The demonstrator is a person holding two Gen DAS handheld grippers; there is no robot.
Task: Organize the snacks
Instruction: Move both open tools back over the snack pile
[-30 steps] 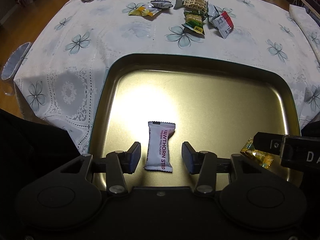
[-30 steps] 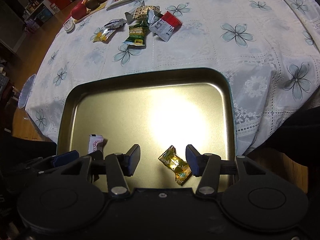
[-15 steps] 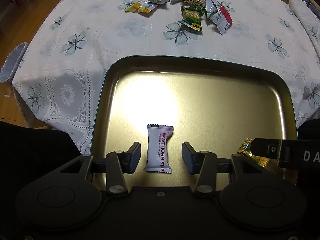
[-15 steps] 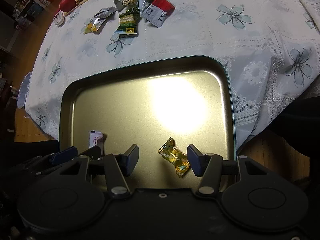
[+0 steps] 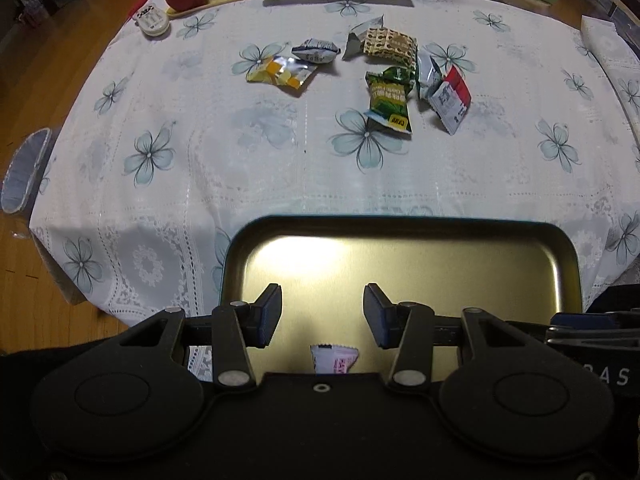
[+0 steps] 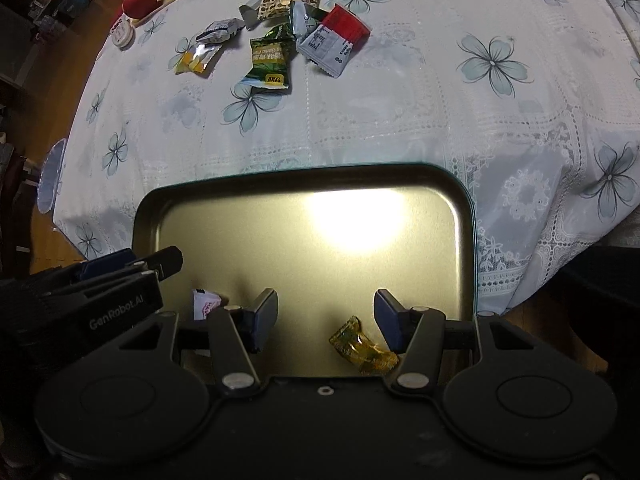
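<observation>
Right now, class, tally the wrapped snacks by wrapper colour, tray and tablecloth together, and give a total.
white and pink wrapper: 1
gold wrapper: 1
green wrapper: 1
yellow wrapper: 1
red and white wrapper: 1
beige patterned wrapper: 1
silver-grey wrappers: 2
Total: 8

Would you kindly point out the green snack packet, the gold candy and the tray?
Green packet point(image 5: 389, 100), left wrist view, front face.
Gold candy point(image 6: 362, 346), right wrist view, wrapper middle.
Tray point(image 6: 304, 174), right wrist view, far rim.

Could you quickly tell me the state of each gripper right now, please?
Left gripper: open, holding nothing.
Right gripper: open, holding nothing.
</observation>
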